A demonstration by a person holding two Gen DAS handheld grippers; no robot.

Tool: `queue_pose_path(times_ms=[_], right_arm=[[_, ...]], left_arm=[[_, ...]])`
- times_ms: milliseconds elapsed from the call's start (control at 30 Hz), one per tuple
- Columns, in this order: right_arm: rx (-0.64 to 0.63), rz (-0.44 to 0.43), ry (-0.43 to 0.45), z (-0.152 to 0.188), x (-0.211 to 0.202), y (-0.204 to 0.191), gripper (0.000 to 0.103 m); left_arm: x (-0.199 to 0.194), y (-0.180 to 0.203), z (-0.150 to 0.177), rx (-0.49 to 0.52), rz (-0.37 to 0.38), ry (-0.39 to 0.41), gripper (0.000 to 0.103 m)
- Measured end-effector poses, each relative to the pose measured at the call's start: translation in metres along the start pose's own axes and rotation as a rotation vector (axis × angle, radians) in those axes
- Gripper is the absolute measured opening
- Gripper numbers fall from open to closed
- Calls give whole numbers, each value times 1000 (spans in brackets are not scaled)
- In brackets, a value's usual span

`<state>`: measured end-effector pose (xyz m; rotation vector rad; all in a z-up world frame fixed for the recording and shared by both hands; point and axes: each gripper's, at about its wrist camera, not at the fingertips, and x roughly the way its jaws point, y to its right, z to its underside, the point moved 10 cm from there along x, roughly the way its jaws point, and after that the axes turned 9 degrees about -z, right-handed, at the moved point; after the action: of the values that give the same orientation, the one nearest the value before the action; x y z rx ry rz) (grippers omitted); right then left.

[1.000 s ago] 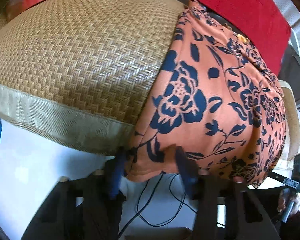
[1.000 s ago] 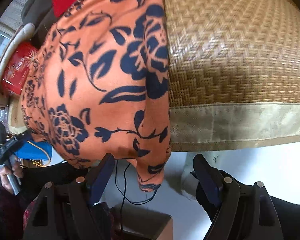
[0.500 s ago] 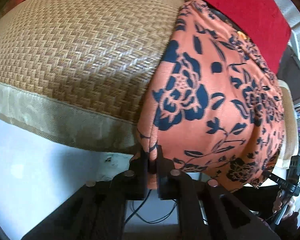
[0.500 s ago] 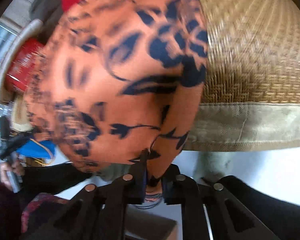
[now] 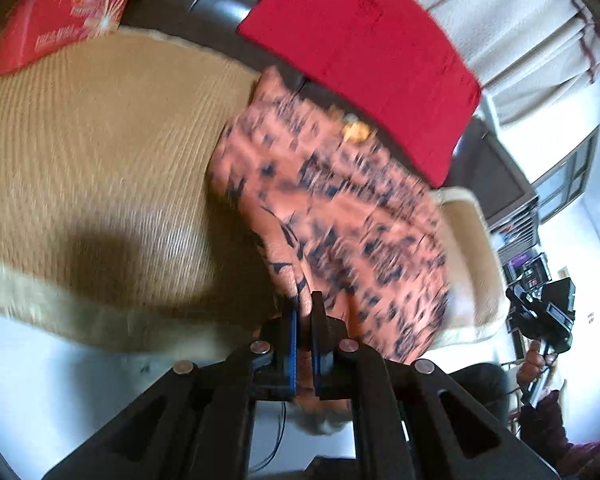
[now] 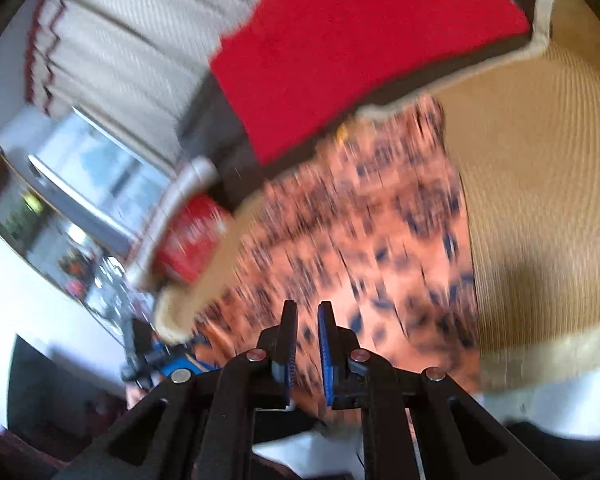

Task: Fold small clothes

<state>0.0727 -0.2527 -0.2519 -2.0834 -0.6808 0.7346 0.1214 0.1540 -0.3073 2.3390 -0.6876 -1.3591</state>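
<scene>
Behind my work spot I've got a red cushion point(image 5: 364, 60) leaning on a dark sofa back, a woven straw mat point(image 5: 100, 152), a red box point(image 5: 60, 12), pale curtains point(image 6: 132, 32).

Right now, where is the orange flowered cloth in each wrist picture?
Left wrist: the orange flowered cloth runs from centre to lower right, its near edge pinched in the jaws.
Right wrist: the cloth fills the centre, its near edge pinched in the jaws.
Shared landmark: the red cushion behind it.

Floral garment point(image 5: 340, 208) pattern motion-blurred
</scene>
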Motion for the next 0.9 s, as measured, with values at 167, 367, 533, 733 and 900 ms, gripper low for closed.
queue_pose_path(times_ms=[167, 367, 533, 733, 900], right_arm=[[-32, 236, -135, -18, 7, 20, 15], [23, 444, -408, 64, 18, 83, 47], [88, 469, -513, 131, 27, 138, 78], [40, 468, -564, 143, 53, 173, 79], [32, 422, -550, 142, 74, 182, 79]], left_arm=[[-12, 12, -37, 74, -45, 43, 5], [7, 1, -6, 91, -62, -22, 5], [29, -29, 30, 41, -109, -116, 5], [46, -66, 47, -29, -237, -180, 5], [51, -97, 50, -134, -289, -214, 17]])
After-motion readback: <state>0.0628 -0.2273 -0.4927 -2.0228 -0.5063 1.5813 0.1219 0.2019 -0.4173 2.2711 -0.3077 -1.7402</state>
